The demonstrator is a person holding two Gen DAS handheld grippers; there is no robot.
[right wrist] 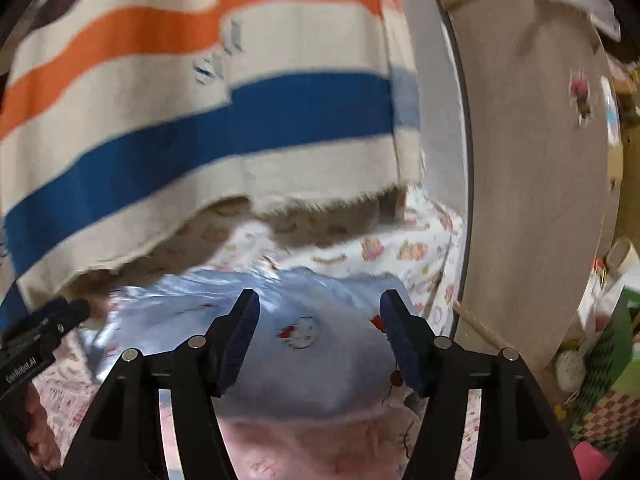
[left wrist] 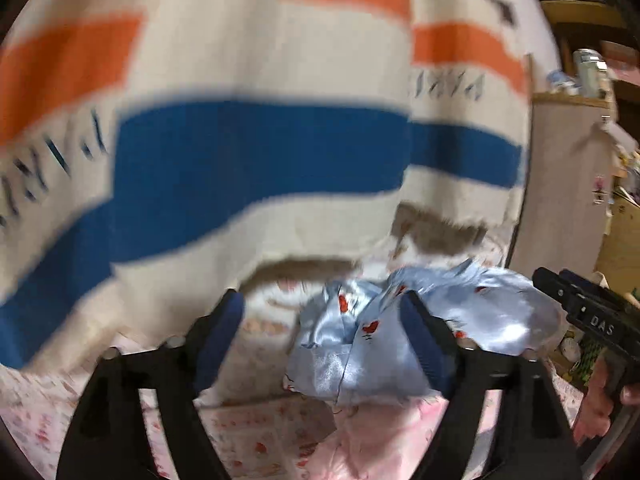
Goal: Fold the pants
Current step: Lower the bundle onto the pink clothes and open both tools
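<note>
We've got both tongs, left [left wrist: 322,316] and right [right wrist: 318,318], spread wide and empty over the crumpled blue satin pants [right wrist: 304,320] below the striped blanket [right wrist: 192,120], probably released to regrip, though it's blurry.

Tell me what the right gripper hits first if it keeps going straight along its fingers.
Most likely the light blue satin pants. They lie bunched directly ahead of the open right gripper, filling the gap between its fingers. Beyond them hangs the striped blanket. Depth is hard to judge in this blurred fisheye view.

Pale-blue satin pants [right wrist: 312,344], crumpled, on bed
</note>
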